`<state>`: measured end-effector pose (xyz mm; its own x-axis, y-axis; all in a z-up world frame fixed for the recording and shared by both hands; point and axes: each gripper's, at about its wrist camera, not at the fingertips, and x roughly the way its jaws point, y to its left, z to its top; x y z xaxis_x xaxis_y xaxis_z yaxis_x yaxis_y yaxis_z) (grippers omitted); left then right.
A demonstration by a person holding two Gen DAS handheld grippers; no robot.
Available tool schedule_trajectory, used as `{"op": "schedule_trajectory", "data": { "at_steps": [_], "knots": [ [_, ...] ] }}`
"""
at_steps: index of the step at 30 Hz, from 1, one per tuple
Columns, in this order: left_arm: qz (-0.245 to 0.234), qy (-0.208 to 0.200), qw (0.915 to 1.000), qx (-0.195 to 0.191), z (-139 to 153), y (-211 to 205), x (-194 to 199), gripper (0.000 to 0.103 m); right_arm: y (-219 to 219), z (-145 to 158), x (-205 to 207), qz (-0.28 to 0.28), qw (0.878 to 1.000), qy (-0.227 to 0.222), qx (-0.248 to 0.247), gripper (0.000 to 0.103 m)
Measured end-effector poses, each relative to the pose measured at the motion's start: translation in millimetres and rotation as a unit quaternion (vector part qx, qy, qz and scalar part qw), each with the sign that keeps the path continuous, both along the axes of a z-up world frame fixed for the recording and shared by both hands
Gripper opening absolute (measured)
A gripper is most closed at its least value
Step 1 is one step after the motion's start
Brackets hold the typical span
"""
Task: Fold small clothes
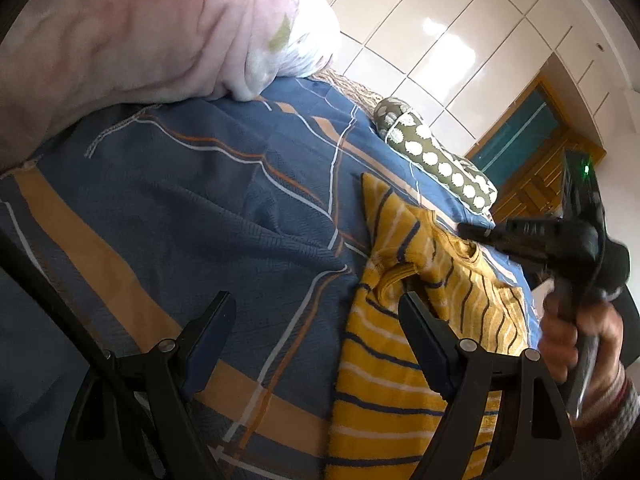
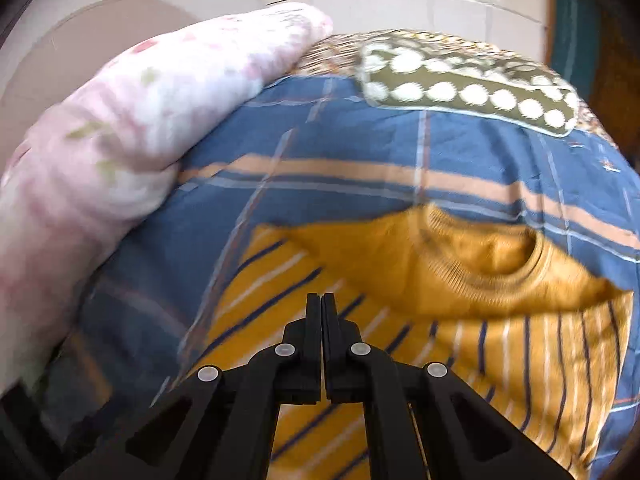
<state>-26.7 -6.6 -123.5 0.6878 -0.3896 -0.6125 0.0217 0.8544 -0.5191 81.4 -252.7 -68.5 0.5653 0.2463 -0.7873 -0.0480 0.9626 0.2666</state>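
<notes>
A small yellow sweater with navy and white stripes lies on the blue checked bedsheet. Its ribbed collar points toward the far side of the bed. My left gripper is open and empty, with its right finger over the sweater's left edge and its left finger over the sheet. My right gripper is shut with nothing between its fingers, held above the striped body of the sweater. It also shows in the left wrist view above the collar area.
A pink flowered quilt is bunched along the left of the bed and also shows in the right wrist view. An olive pillow with white dots lies at the far edge. White wardrobe doors stand behind.
</notes>
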Motion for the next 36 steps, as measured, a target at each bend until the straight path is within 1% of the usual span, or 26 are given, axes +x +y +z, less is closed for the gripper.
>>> {"op": "schedule_trajectory", "data": {
  "at_steps": [1, 2, 3, 5, 6, 8, 9, 11, 12, 14, 15, 17, 19, 21, 22, 24, 26, 28, 30, 31, 32, 33, 34, 36],
  "knots": [
    [0.000, -0.002, 1.0000, 0.001, 1, -1, -1, 0.082, 7, -8, -2, 0.006, 1.000, 0.013, 0.010, 0.001],
    [0.000, -0.003, 1.0000, 0.002, 2, -1, -1, 0.082, 16, -20, 0, 0.012, 0.999, 0.030, 0.011, 0.001],
    [-0.001, -0.003, 1.0000, 0.004, 2, -2, -2, 0.082, 23, -29, 0, 0.016, 0.999, 0.036, 0.005, 0.001],
    [-0.003, -0.006, 0.9999, 0.009, 3, -2, -1, 0.082, 48, -56, 13, 0.031, 0.997, 0.067, 0.005, 0.002],
    [-0.002, -0.006, 0.9999, 0.014, 3, -2, -1, 0.082, 54, -62, 18, 0.030, 0.997, 0.065, 0.001, 0.004],
    [-0.003, -0.003, 0.9998, 0.018, 1, -3, 1, 0.082, 68, -61, 20, 0.025, 0.999, 0.034, -0.023, 0.004],
    [-0.003, -0.002, 0.9998, 0.018, 0, -3, 2, 0.082, 69, -59, 21, 0.022, 0.999, 0.032, -0.024, 0.004],
    [-0.003, 0.003, 0.9997, 0.022, -1, -3, 3, 0.082, 63, -52, 16, 0.017, 0.999, 0.032, -0.007, 0.004],
    [-0.002, 0.004, 0.9997, 0.026, -1, -4, 4, 0.082, 55, -47, 10, 0.015, 0.999, 0.030, 0.008, 0.004],
    [-0.001, 0.003, 0.9993, 0.036, 0, -7, 3, 0.082, 31, -31, -12, 0.003, 1.000, 0.016, 0.021, 0.004],
    [-0.002, 0.002, 0.9991, 0.042, 0, -9, 3, 0.082, 22, -25, -17, -0.001, 1.000, 0.009, 0.024, 0.007],
    [-0.002, 0.000, 0.9987, 0.051, 1, -11, 1, 0.082, -16, -9, -49, -0.026, 0.999, -0.009, 0.019, 0.013],
    [-0.002, -0.002, 0.9985, 0.055, 4, -13, -2, 0.082, -53, 4, -82, -0.064, 0.998, -0.017, -0.003, 0.024],
    [-0.001, -0.003, 0.9985, 0.054, 5, -14, -5, 0.082, -95, 11, -109, -0.102, 0.994, -0.021, -0.036, 0.048],
    [-0.001, -0.003, 0.9985, 0.055, 6, -15, -7, 0.082, -118, 10, -121, -0.122, 0.991, -0.013, -0.047, 0.051],
    [-0.002, -0.005, 0.9979, 0.064, 6, -20, -9, 0.082, -154, 2, -137, -0.151, 0.987, 0.013, -0.053, 0.051],
    [-0.011, -0.004, 0.9970, 0.076, 6, -27, -9, 0.082, -173, -8, -145, -0.167, 0.984, 0.024, -0.052, 0.051],
    [-0.024, -0.002, 0.9958, 0.088, 3, -35, -9, 0.082, -183, -20, -149, -0.174, 0.983, 0.034, -0.043, 0.051],
    [-0.030, 0.004, 0.9947, 0.099, -2, -40, -10, 0.082, -184, -36, -149, -0.163, 0.985, 0.049, -0.027, 0.049],
    [-0.030, 0.011, 0.9942, 0.103, -5, -41, -9, 0.082, -184, -42, -150, -0.146, 0.987, 0.059, -0.021, 0.029],
    [-0.030, 0.015, 0.9943, 0.101, -7, -40, -8, 0.082, -183, -47, -150, -0.132, 0.989, 0.067, -0.020, 0.020],
    [-0.030, 0.019, 0.9948, 0.096, -9, -38, -8, 0.082, -187, -47, -153, -0.129, 0.989, 0.062, -0.025, 0.017],
    [-0.028, 0.027, 0.9957, 0.084, -11, -35, -6, 0.082, -190, -47, -155, -0.141, 0.988, 0.053, -0.030, 0.016],
    [-0.026, 0.033, 0.9970, 0.065, -15, -30, -5, 0.082, -201, -45, -162, -0.185, 0.980, 0.048, -0.057, 0.016]
  ]
}}
